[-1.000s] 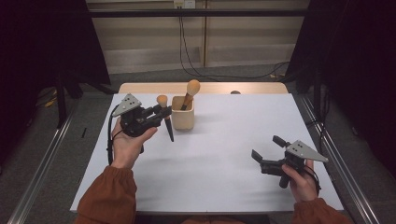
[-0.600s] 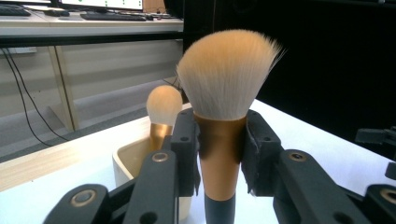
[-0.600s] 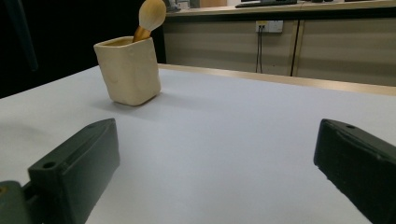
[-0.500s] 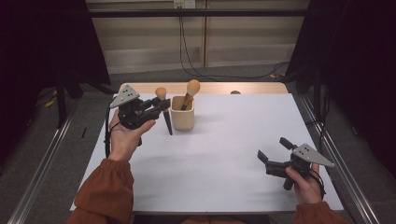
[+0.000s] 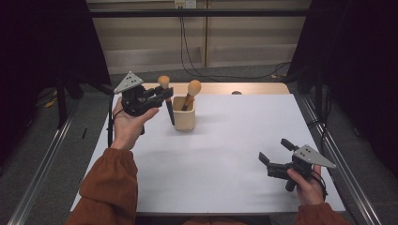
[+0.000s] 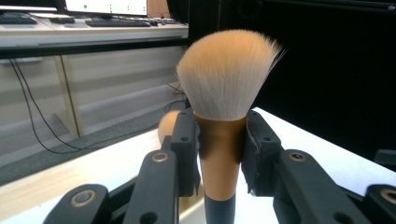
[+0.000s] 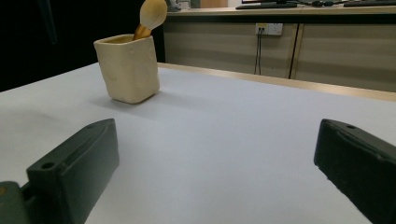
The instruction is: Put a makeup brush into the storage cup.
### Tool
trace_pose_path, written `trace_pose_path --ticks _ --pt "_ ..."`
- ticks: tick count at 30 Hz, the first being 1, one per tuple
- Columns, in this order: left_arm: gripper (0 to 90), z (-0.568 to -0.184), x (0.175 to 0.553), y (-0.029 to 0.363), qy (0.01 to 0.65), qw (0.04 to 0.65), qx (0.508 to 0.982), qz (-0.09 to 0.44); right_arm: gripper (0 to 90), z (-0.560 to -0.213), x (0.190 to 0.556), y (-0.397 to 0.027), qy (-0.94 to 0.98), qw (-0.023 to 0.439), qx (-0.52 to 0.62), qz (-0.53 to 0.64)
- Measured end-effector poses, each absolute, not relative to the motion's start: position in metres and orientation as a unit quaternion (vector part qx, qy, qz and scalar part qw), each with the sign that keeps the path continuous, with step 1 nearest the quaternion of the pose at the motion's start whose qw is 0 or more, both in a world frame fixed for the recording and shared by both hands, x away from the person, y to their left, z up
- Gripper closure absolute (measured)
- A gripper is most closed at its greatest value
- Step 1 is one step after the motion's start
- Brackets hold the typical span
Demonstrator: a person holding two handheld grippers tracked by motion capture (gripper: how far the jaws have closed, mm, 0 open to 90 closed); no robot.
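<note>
White worktop (image 5: 225,159) carries a cup (image 5: 184,114) holding one brush (image 5: 191,92). Left tool (image 5: 162,96), clenched on a second brush (image 6: 223,116), has risen beside the cup, probably for insertion. Right tool (image 5: 277,154) rests released.

Rust-orange sleeves, black handheld grippers

Each gripper, left (image 5: 162,93) and right (image 5: 274,152), is black with linked jaws pinned by round brass-coloured rivets, topped by a grey three-cornered plate; a black cable trails from the left one.
</note>
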State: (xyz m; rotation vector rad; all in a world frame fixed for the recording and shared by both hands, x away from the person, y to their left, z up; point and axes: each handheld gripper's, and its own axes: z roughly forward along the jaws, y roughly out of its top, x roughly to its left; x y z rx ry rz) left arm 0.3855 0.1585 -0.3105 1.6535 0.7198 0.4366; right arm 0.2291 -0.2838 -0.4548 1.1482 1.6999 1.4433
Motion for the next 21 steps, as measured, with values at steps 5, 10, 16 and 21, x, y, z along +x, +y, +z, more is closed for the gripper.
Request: trace_pose_path --ticks 5,10,16,21 --pt "69.5 -0.304 0.392 0.156 0.316 0.605 0.707 0.187 0.0 -0.455 0.229 -0.283 0.646 0.309 0.432 0.547" --pt "69.4 -0.298 0.398 0.153 0.316 0.604 0.704 0.198 0.0 -0.455 0.229 -0.283 0.651 0.308 0.427 0.547" --pt "69.5 -0.303 0.408 0.153 0.327 0.609 0.693 0.204 0.0 -0.455 0.228 -0.283 0.652 0.307 0.425 0.548" --pt "69.4 -0.307 0.417 0.150 0.324 0.620 0.682 0.215 0.0 -0.455 0.228 -0.284 0.652 0.301 0.427 0.549"
